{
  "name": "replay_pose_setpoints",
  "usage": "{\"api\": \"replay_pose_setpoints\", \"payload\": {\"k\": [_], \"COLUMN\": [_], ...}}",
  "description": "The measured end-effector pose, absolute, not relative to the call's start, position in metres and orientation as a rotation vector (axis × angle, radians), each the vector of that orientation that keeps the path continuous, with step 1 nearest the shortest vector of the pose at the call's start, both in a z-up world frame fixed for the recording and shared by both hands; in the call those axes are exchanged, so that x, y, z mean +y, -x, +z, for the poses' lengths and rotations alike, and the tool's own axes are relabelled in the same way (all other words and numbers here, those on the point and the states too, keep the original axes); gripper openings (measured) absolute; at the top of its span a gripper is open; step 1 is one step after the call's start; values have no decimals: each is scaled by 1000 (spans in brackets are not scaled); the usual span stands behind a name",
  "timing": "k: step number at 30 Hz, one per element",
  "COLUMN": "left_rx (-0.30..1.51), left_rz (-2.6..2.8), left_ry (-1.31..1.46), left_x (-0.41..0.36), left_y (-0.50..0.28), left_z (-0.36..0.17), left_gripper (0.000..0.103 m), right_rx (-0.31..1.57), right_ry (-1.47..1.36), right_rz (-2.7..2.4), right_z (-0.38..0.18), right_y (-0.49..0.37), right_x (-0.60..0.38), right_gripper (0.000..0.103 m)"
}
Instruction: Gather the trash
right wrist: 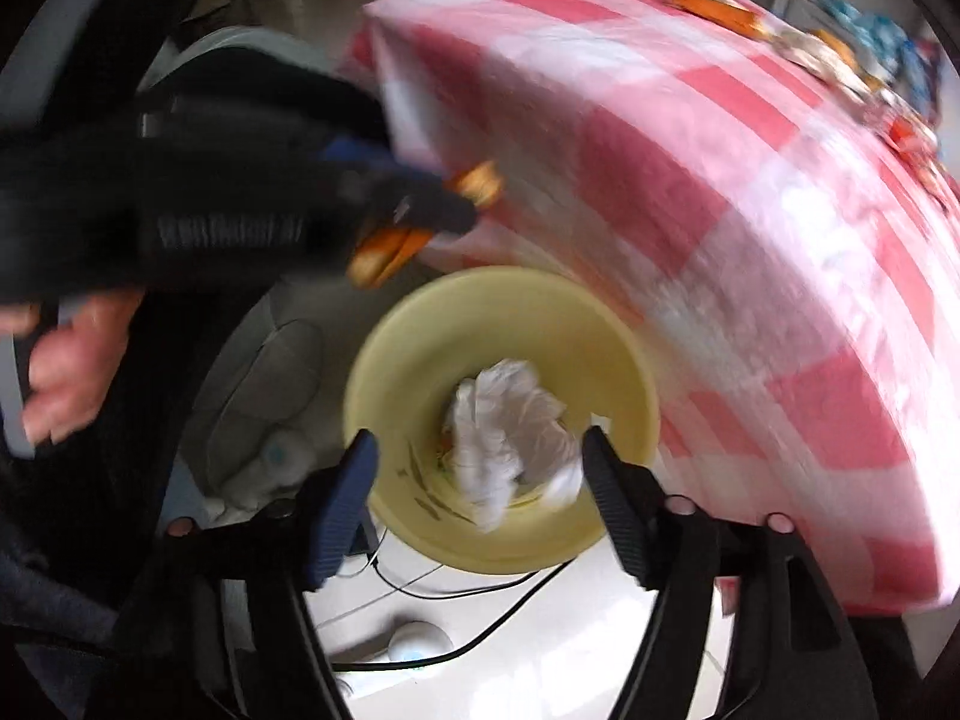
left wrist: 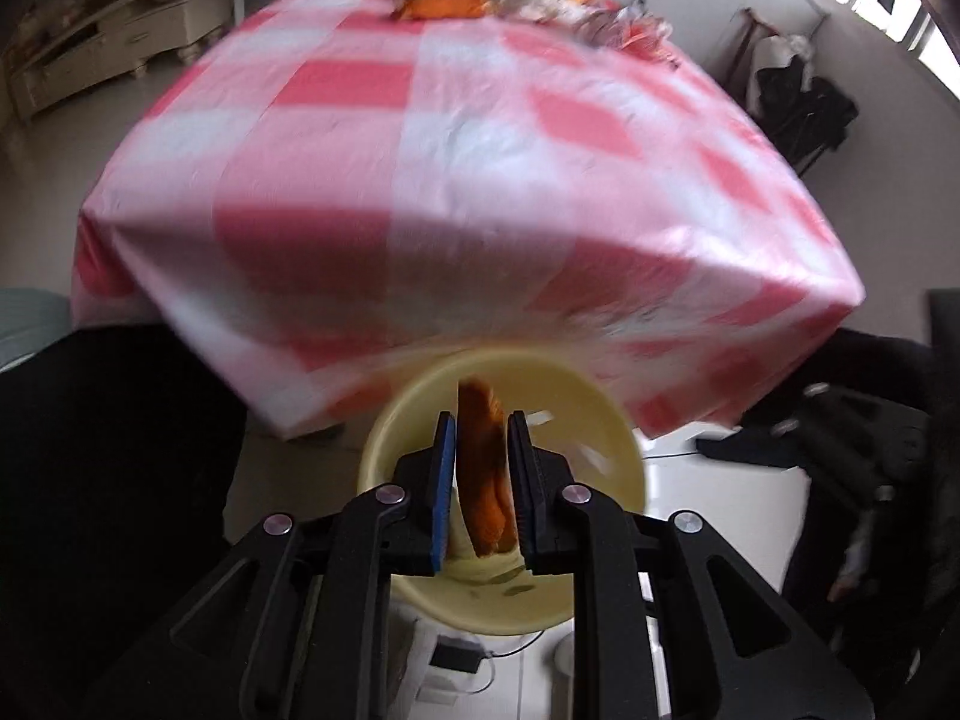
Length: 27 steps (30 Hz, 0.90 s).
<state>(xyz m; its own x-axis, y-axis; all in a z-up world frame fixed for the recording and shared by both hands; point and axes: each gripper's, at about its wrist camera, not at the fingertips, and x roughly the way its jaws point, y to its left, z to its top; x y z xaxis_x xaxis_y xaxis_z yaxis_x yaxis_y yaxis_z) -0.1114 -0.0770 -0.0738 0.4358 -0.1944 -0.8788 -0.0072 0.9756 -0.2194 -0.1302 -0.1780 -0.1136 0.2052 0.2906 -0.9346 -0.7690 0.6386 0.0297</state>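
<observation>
My left gripper (left wrist: 482,420) is shut on a strip of orange peel (left wrist: 483,480) and hangs over the yellow bin (left wrist: 624,456) on the floor. From the right wrist view the left gripper (right wrist: 465,204) sits above the bin's far-left side with the peel (right wrist: 384,252) sticking out both ways. My right gripper (right wrist: 480,437) stands open right over the bin (right wrist: 408,330). A crumpled white tissue (right wrist: 510,432) shows between its fingers, free of the pads; I cannot tell whether it is falling or lying inside. More peel and wrappers (left wrist: 444,3) lie at the table's far end.
The table with the pink-and-white checked cloth (left wrist: 420,150) overhangs the bin's far side. A person's hand (right wrist: 66,360) holds the left gripper. Black cables (right wrist: 450,588) run over the white floor by the bin. A grey appliance (right wrist: 270,372) sits left of it.
</observation>
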Motion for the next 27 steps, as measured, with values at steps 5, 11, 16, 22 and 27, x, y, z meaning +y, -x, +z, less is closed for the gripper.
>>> {"api": "replay_pose_setpoints", "payload": {"k": [5,11,16,22,27], "left_rx": [1025,933,868,843,844], "left_rz": [-71,-21,16,28,28], "left_ry": [192,184,206,216,218], "left_x": [-72,-64,-54,-50,-49], "left_y": [120,124,127,126,126], "left_z": [-60,-44,-32,-29,-28], "left_gripper": [63,81,87,90,90], "right_rx": [1110,1050,998,964,969], "right_ry": [468,560,573,533,521], "right_rz": [674,639,600,569,561], "right_z": [-118,-125,-124,-113,-115], "right_y": [135,152,155,155,154], "right_x": [-179,-162,-158,-171,-169], "right_gripper": [88,91,91,93,93]}}
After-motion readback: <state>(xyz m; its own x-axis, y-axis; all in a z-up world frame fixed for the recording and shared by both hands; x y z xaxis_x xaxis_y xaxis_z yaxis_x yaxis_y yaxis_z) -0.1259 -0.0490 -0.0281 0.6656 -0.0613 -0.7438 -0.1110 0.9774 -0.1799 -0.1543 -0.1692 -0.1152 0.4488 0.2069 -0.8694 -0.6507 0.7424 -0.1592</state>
